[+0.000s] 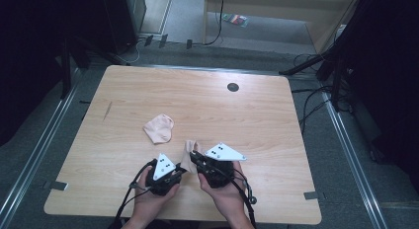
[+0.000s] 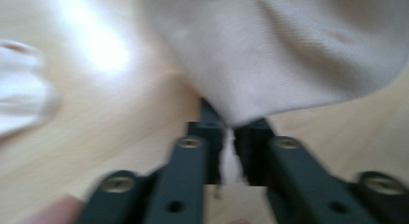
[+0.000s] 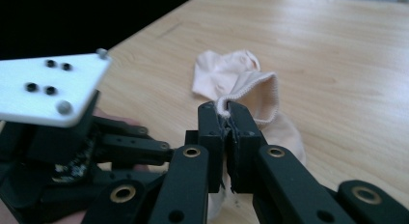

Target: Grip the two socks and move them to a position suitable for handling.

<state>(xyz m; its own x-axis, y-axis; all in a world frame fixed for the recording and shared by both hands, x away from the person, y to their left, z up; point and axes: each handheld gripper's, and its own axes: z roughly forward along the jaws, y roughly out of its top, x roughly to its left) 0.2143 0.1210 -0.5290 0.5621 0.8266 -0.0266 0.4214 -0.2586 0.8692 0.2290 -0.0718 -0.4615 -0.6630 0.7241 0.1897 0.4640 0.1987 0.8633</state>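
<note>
two claws (image 1: pixel 190 162) clamped on one sock (image 1: pixel 188 151), cuff between them

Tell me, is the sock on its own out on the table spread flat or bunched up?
Bunched up: the loose sock lies crumpled in a rounded heap on the table.

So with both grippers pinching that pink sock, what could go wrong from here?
1. The right gripper bites only the ribbed cuff edge of the held sock, so a pull could slip it free.
2. The left gripper also clamps a thin fold of the fabric; pulling the two apart may overstretch it.
3. The second sock lies close by on the table and could be dragged or knocked along.
</note>
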